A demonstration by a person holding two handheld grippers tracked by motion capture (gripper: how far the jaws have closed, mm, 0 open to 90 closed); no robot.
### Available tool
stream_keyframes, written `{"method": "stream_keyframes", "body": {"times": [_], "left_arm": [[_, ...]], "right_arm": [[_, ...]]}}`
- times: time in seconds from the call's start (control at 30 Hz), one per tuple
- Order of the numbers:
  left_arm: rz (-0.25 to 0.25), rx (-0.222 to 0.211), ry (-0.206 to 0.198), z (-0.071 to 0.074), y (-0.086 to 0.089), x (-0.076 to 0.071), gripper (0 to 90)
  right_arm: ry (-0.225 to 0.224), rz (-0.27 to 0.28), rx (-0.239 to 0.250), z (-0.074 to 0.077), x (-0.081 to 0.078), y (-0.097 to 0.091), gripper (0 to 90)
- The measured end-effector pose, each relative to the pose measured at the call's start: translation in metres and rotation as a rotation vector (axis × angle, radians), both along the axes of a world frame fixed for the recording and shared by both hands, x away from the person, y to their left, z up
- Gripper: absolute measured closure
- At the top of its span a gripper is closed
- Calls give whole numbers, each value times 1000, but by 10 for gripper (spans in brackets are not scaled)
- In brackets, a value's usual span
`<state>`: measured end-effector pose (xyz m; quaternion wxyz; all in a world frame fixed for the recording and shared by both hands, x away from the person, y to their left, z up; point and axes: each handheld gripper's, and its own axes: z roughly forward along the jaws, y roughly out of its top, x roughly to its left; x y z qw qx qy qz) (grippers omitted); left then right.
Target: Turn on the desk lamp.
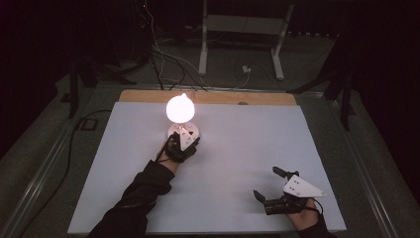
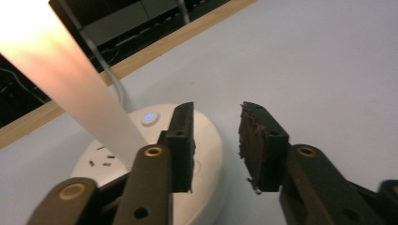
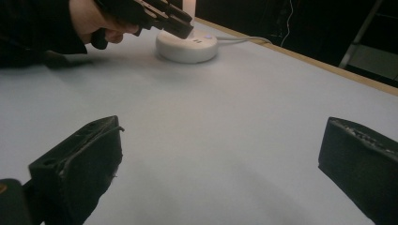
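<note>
A lit lamp stands at the far middle of the white table (image 1: 247, 144). Its glowing head (image 1: 179, 108) rises on a bright stem (image 2: 70, 79) from a round white base (image 1: 190, 130) with a small blue light (image 2: 149, 117). My left gripper (image 1: 182, 144) hovers just over the near side of the base (image 2: 209, 136), jaws open, nothing between them (image 2: 217, 122). My right gripper (image 1: 266, 182) rests near the front right edge, jaws wide open over bare table (image 3: 223, 140). From there the left gripper (image 3: 164, 18) shows above the base (image 3: 187, 46).
A grey cable (image 3: 244, 40) runs from the lamp base toward the table's wooden far edge (image 1: 208, 96). Beyond it, loose cables (image 1: 163, 59) and a white metal stand (image 1: 242, 44) sit on the dark floor.
</note>
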<state>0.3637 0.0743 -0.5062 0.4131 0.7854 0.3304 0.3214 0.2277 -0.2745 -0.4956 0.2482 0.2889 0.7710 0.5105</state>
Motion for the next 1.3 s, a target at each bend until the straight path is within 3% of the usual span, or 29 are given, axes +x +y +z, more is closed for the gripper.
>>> {"method": "stream_keyframes", "body": {"times": [0.17,0.33,0.43,0.6,0.67,0.87,1.07,1.3], "left_arm": [[-6,-11,1,7,-2,-8,524],[-16,-50,58,17,-4,-15,318],[-8,-77,103,21,-3,-17,249],[-26,-112,138,26,-2,-22,105],[-31,-104,158,28,-1,-24,83],[-49,-154,180,35,7,-30,2],[-45,-190,185,40,20,-34,2],[-51,-199,188,42,40,-39,2]], "right_arm": [[-1,-1,0,0,0,0,0],[-2,-3,2,1,0,-1,0],[0,-3,2,0,0,-1,0],[-1,-3,-3,0,0,0,0],[-3,-4,-2,0,0,0,0],[-1,-4,-1,0,0,0,0],[-2,-3,-5,0,0,0,0],[-2,-2,-4,0,0,0,0]]}}
